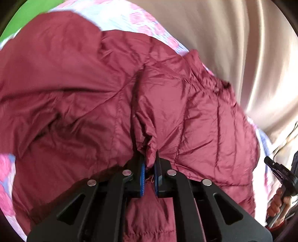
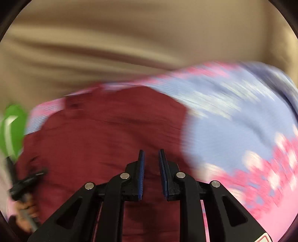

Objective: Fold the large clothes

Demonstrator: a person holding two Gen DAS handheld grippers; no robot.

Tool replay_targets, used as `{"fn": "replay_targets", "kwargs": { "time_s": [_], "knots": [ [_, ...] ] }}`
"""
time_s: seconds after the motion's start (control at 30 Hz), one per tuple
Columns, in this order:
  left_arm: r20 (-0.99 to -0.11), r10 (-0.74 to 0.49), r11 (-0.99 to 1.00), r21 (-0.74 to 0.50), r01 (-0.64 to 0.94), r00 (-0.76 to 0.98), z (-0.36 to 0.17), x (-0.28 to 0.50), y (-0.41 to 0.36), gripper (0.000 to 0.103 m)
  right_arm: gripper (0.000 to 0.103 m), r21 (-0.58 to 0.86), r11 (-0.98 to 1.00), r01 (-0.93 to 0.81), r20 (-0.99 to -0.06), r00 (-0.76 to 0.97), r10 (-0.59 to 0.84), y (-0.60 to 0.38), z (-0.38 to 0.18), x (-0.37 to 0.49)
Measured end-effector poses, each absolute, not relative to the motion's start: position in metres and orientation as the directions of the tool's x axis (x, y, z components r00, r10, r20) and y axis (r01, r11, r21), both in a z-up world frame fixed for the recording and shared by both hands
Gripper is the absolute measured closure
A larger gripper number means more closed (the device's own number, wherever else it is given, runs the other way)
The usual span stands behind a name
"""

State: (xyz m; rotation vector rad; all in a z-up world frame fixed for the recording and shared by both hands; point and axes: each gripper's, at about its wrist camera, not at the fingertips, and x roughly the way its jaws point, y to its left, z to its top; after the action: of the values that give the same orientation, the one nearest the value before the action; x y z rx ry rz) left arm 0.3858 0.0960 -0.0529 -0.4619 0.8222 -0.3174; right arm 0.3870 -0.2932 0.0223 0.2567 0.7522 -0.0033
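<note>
Left wrist view: left claw (image 1: 150, 163) pinching a fold of the crinkly maroon quilted puffer jacket (image 1: 89, 89), bulk sprawling ahead across the pink-and-blue floral bedsheet (image 1: 141, 16). Right claw (image 2: 151, 158) slightly spread, empty, hanging over the jacket's near edge.

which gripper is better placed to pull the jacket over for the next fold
Left. The left gripper is shut on a pinch of the maroon jacket; the right gripper stands open above it, holding nothing.

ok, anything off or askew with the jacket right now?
Nothing damaged. The maroon jacket lies rumpled on the floral sheet, bunched where the left gripper pinches a fold. The right gripper is open, holding nothing. The right view is blurred.
</note>
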Motion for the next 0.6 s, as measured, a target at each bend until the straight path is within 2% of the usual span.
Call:
{"fn": "replay_targets", "kwargs": {
  "time_s": [0.13,0.23,0.37,0.47,0.53,0.6],
  "knots": [
    [-0.611,-0.456,0.836,-0.543,0.076,0.647,-0.057,0.375,0.103,0.096,0.083,0.26,0.946,-0.193,-0.665,0.674,0.321,-0.174,0.044,0.436],
    [-0.605,-0.461,0.83,-0.553,0.074,0.649,-0.058,0.367,0.106,0.096,0.083,0.241,0.926,-0.289,-0.699,0.61,0.373,-0.096,0.027,0.47],
    [-0.594,-0.48,0.811,-0.58,0.069,0.645,-0.061,0.374,0.105,0.096,0.085,0.254,0.91,-0.327,-0.757,0.519,0.398,-0.036,-0.011,0.503],
    [-0.593,-0.482,0.809,-0.584,0.067,0.645,-0.062,0.376,0.103,0.096,0.086,0.216,0.919,-0.329,-0.789,0.495,0.363,-0.006,-0.032,0.518],
    [-0.595,-0.48,0.811,-0.581,0.067,0.644,-0.061,0.377,0.103,0.096,0.097,0.173,0.933,-0.314,-0.796,0.514,0.32,0.002,-0.042,0.529],
    [-0.598,-0.476,0.816,-0.574,0.069,0.645,-0.061,0.378,0.101,0.096,0.1,0.19,0.939,-0.287,-0.792,0.52,0.319,-0.001,-0.047,0.545]
  ]
}}
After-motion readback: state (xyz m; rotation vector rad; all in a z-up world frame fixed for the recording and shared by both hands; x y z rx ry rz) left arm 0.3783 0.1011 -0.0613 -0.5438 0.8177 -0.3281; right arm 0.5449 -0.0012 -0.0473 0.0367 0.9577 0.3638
